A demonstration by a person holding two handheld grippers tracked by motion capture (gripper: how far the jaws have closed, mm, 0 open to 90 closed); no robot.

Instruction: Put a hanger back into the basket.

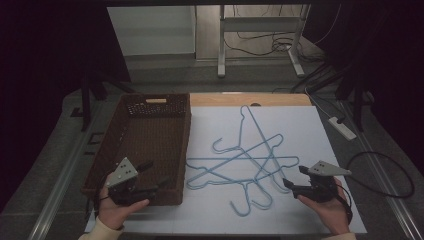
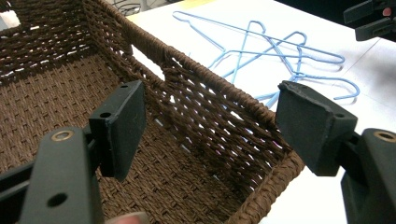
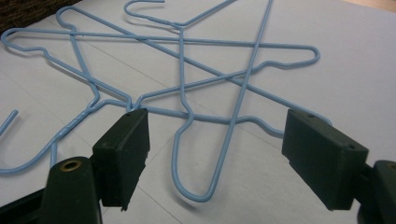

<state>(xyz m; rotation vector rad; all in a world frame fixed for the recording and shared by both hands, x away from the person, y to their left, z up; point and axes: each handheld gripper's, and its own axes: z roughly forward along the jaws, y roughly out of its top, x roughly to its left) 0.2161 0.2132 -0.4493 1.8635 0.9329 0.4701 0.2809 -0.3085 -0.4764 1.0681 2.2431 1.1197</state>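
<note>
From above, one basket (image 1: 137, 145) sits left of about four tangled hangers (image 1: 245, 165) on the sheet (image 1: 300, 130). Left gripper (image 2: 210, 121) gapes wide over the basket's corner. Right gripper (image 3: 215, 144) gapes wide beside the hangers (image 3: 187, 79).

Dim, grainy high view with dark edges; both gripper views brighter, near jaws slightly soft

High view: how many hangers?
4, by visible hooks, all crossed in one pile of hangers on the white sheet right of the basket. The hooks: one far, two near, one by the right gripper. The overlap may hide another.
</note>
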